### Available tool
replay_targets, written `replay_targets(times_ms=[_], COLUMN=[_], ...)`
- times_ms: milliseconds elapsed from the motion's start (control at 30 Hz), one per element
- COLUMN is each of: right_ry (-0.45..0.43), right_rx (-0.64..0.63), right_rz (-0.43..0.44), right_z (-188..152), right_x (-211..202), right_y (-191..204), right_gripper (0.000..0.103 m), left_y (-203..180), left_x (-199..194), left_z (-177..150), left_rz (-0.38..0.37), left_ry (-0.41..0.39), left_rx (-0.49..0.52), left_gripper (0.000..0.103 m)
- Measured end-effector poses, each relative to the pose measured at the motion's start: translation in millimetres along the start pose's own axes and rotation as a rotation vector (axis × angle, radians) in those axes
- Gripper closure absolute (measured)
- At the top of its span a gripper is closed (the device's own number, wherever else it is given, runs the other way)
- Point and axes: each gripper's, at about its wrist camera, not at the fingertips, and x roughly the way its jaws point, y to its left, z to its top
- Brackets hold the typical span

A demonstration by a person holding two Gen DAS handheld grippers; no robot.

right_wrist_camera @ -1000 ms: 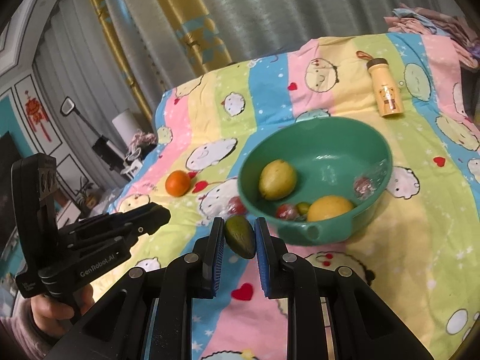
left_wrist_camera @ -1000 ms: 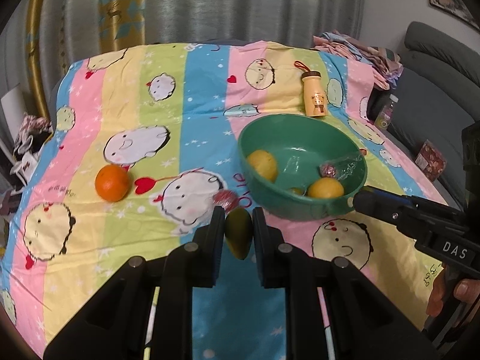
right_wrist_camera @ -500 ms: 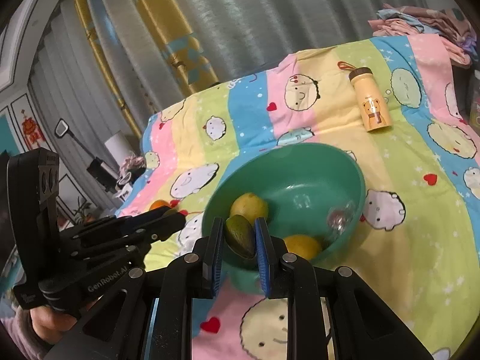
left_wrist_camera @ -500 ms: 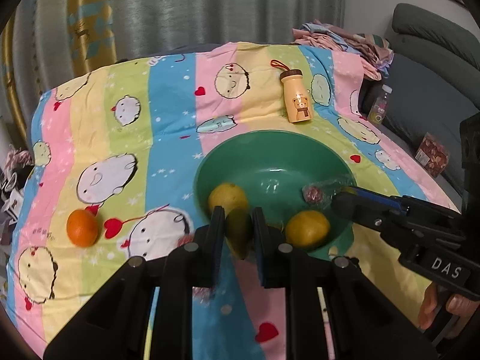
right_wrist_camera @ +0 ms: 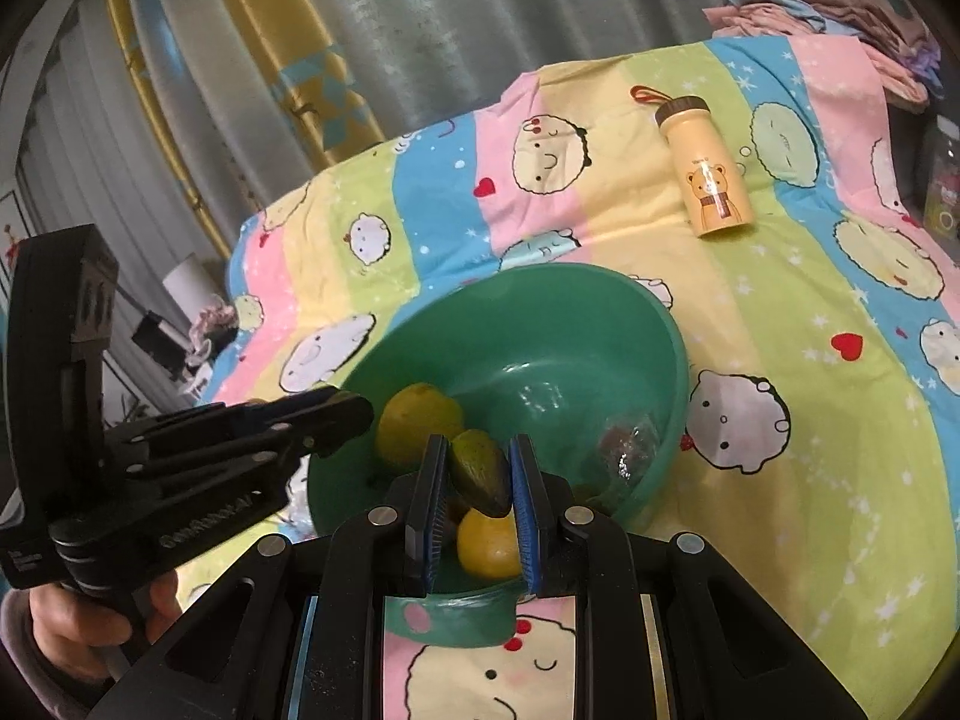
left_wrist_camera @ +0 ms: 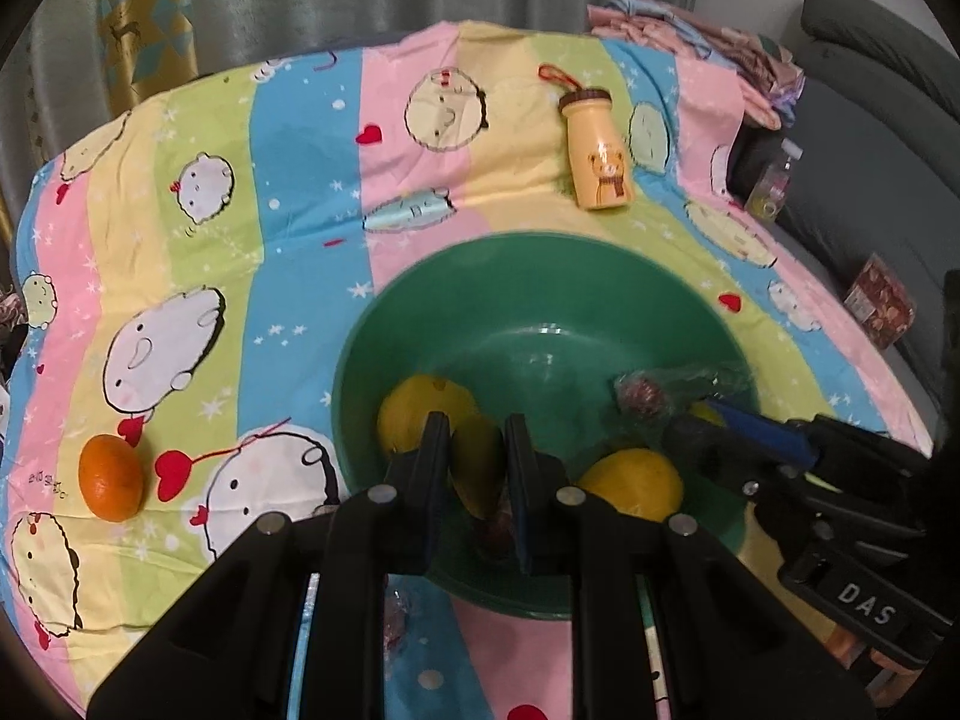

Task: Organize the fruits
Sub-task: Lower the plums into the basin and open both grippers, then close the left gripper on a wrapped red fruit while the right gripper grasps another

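Both grippers hang over the green bowl [left_wrist_camera: 540, 276], the left gripper [left_wrist_camera: 477, 468] clenched on a yellow-green fruit [left_wrist_camera: 477, 465] and the right gripper [right_wrist_camera: 479, 474] clamped on a dark green avocado [right_wrist_camera: 480, 468], each piece pinched between the pads above the near side of the bowl. Inside the bowl lie two yellow lemons [left_wrist_camera: 420, 408] and a plastic-wrapped red fruit [left_wrist_camera: 645, 399] at the right. Well to the left on the striped cartoon cloth [left_wrist_camera: 300, 180] sits a lone orange [left_wrist_camera: 111, 486], and a yellow bear bottle [left_wrist_camera: 597, 150] lies on the far side.
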Motion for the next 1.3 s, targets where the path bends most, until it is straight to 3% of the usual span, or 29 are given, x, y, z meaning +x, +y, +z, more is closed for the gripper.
replay_targets(times_ms=[200,633,700,800,1000,1300], right_ry=[0.012,0.007,0.004,-0.019,-0.106,-0.134], right_rx=[-0.019,0.006,0.015,0.040,0.097,0.154], right_rz=[-0.029,-0.034,-0.029,-0.034,-0.032,-0.040], right_z=[-0.8,0.5,1.1,2.6,7.0,8.5], right_x=[3.0,0.7,-0.2,-5.2,-24.1,-33.4], right_y=[-0.5,-5.1,-6.3,-9.5,-20.8,-35.5], right_gripper=[0.081,0.081,0.079,0.063,0.052,0.043], left_y=[-6.8,-1.3,0.6,6.0,26.4,66.7], left_x=[13.6,16.5,12.9,5.2,-14.9,-46.2], left_z=[-3.3,0.2,2.0,4.5,7.5,-5.0], left_rz=[0.002,-0.003,-0.008,-0.008,-0.002,0.037], left_ry=[0.036,0.034,0.023,-0.002,-0.051,-0.095], left_rx=[0.036,0.017,0.003,-0.020,-0.084,-0.193], left_gripper=[0.085,0.085,0.073,0.051,0.030,0.017])
